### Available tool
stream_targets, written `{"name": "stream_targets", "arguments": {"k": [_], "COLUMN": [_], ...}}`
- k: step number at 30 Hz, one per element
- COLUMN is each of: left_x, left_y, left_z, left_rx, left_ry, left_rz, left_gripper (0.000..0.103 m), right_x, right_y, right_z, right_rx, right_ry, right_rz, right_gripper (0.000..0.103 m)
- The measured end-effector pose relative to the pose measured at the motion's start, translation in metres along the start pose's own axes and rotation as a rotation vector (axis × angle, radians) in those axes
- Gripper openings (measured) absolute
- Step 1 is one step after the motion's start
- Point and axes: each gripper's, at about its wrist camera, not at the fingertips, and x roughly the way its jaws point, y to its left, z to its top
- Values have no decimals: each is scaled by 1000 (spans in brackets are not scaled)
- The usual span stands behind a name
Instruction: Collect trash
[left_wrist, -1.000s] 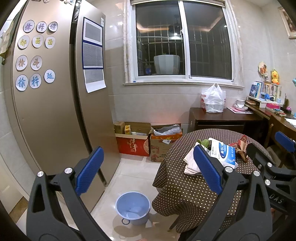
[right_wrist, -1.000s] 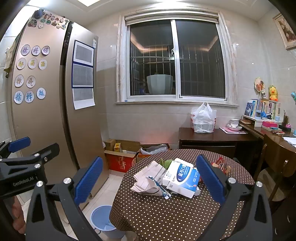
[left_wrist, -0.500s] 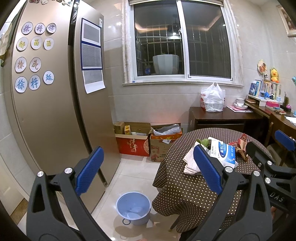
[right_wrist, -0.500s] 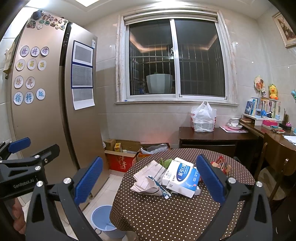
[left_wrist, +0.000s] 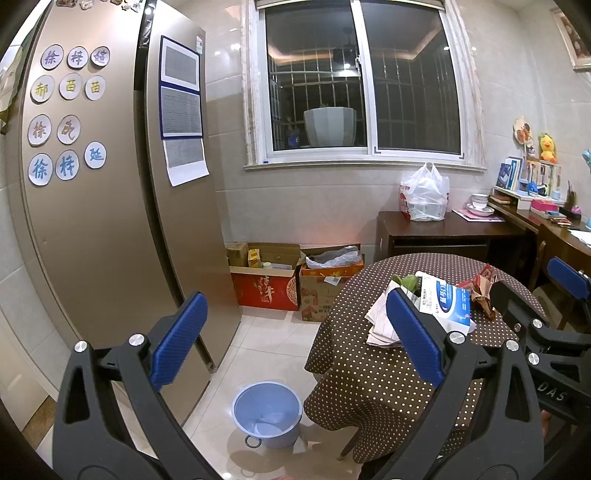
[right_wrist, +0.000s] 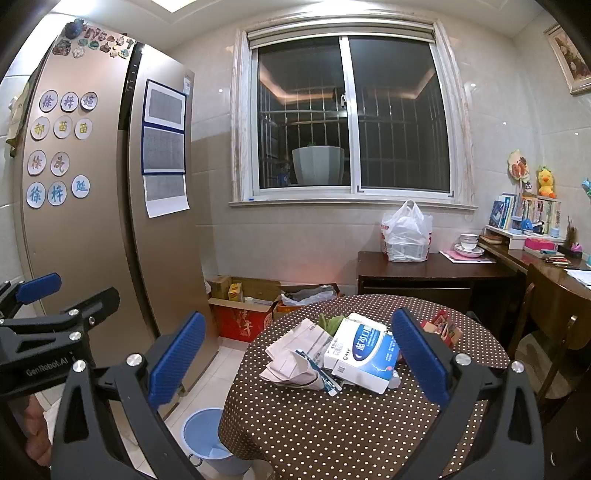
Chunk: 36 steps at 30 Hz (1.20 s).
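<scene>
Left of the worktop (right_wrist: 354, 424), a blue bin (left_wrist: 266, 411) is sitting on the floor. The left tongs (left_wrist: 295, 339) are hanging spread apart and empty. On the worktop, crumpled papers (right_wrist: 291, 360), a blue-and-white box (right_wrist: 364, 354) and a red wrapper (right_wrist: 445, 328) are lying piled. The right tongs (right_wrist: 299, 356) are gaping too.

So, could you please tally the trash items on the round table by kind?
Blue and white box: 1
Crumpled white papers: 1 pile
Green scrap: 1
Red-brown wrapper: 1
Total: 4
</scene>
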Motion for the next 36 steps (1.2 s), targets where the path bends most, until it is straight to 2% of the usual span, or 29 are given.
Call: {"name": "stream_targets", "arguments": {"k": [36], "left_x": [8], "left_y": [4], "left_z": [-10], "left_rx": [7], "left_ry": [28], "left_rz": [9], "left_gripper": [95], "right_x": [10], "right_y": [-3], "right_z": [-4], "right_rx": [11], "right_ry": [35], "right_rz": [4], "right_gripper": [99]}}
